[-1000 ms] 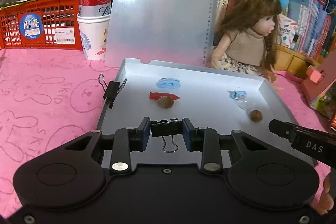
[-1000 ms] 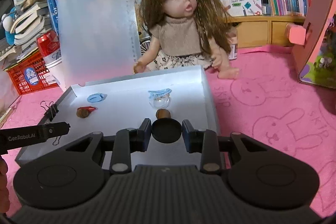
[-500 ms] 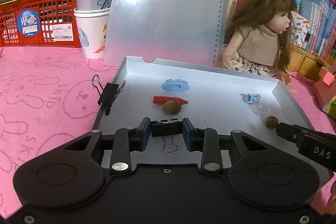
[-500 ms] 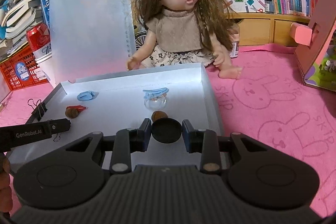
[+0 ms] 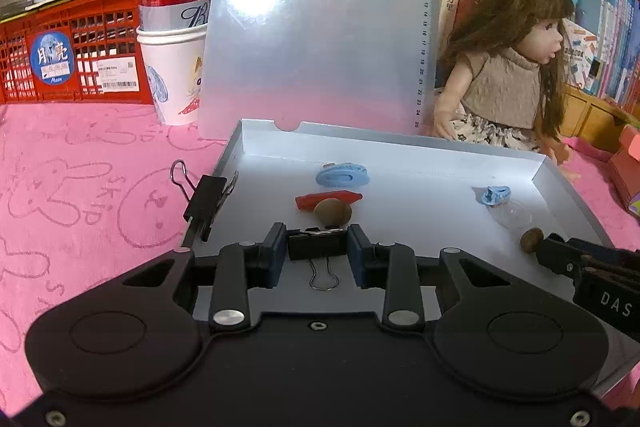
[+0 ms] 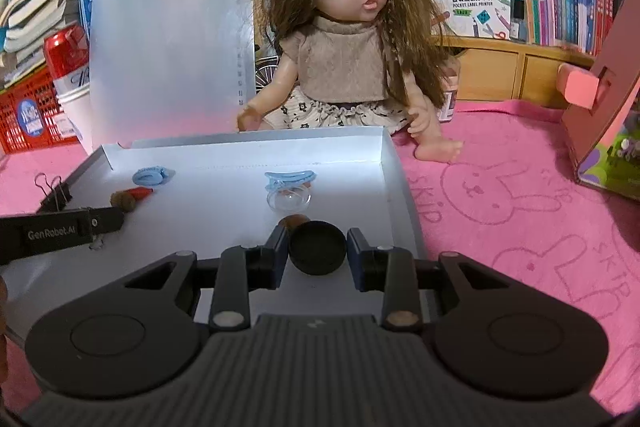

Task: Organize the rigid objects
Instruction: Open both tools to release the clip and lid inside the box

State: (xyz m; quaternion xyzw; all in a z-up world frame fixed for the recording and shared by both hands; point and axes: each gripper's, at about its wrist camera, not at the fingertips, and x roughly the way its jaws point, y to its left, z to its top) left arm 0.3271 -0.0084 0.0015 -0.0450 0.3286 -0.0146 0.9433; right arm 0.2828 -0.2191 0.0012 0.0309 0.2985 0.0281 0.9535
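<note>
The left claw [image 5: 318, 253] is clenched on a small black metal binder clip [image 5: 317, 244], holding it over the near end of a shallow white cardboard tray [image 5: 440, 143] on the pink rabbit-print bench [image 5: 80, 187]. The right claw [image 6: 317, 253] grips a round black plastic cap [image 6: 317, 251] above the tray's right side. Inside the tray lie a blue plastic clip [image 5: 342, 175], a red plastic whistle [image 5: 328, 197] touching a brown nut [image 5: 332, 213], and a clear dome [image 6: 289, 199]. A second black binder clip [image 5: 206, 197] is clamped on the tray's left wall. A long-haired doll [image 6: 344, 55] sits behind.
</note>
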